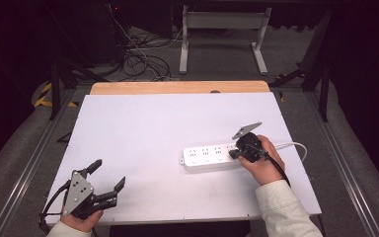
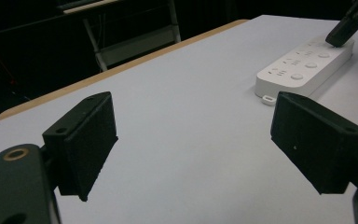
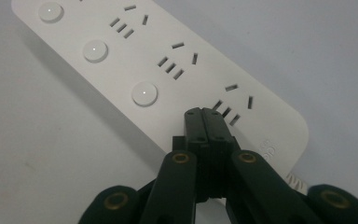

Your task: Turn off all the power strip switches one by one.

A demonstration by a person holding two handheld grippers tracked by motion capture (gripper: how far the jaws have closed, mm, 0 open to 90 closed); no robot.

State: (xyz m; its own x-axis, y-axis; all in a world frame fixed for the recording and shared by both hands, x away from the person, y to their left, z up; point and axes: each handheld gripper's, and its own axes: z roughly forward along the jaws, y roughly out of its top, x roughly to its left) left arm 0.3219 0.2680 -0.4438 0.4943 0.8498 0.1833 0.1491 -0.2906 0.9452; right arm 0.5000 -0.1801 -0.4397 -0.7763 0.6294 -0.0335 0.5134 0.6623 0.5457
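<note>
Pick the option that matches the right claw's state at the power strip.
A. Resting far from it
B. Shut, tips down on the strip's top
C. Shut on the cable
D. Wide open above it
B: the right claw has its jaws pressed together, tips on the white power strip.

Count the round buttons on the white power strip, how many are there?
3 in the right gripper view: one at the strip's far end, one in the middle, one nearest the shut claw, which may hide another.

Bright counter, pitch-dark room

The white counter [image 1: 143, 143] is evenly lit from above with soft shadows; everything around it goes near black, and both close-up views look a bit soft and grainy.
</note>
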